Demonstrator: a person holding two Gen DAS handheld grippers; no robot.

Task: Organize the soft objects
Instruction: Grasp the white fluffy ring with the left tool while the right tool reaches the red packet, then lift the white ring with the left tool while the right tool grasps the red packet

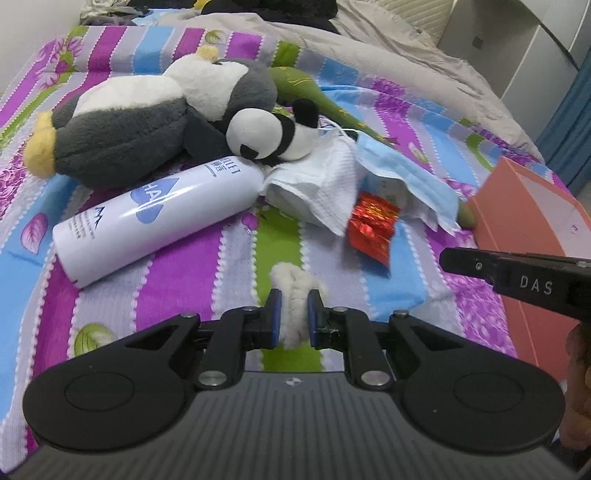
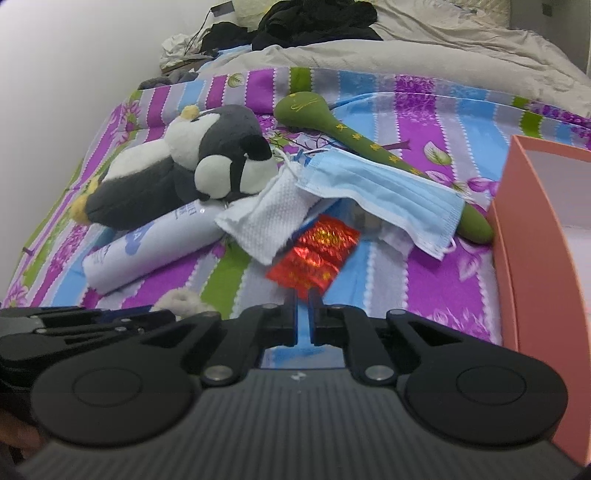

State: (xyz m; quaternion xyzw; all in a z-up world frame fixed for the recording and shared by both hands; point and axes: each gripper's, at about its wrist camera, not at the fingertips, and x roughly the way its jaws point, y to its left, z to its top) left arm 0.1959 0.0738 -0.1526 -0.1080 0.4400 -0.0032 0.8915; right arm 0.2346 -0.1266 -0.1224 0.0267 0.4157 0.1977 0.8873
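My left gripper (image 1: 294,295) is shut on a small white fluffy soft object (image 1: 295,291), low over the striped bedspread; the object also shows in the right wrist view (image 2: 183,300). My right gripper (image 2: 303,295) is shut and empty, just short of a red foil packet (image 2: 314,254). A grey penguin plush (image 1: 147,118) and a small panda plush (image 1: 273,134) lie at the far left. A green plush stick (image 2: 369,147) lies behind a blue face mask (image 2: 384,195) and a white cloth (image 2: 269,218).
A white spray bottle (image 1: 155,218) lies in front of the penguin. An open salmon-pink box (image 2: 535,236) stands at the right, also in the left wrist view (image 1: 528,210). A grey duvet (image 2: 406,51) and dark clothes (image 2: 317,18) lie at the far end.
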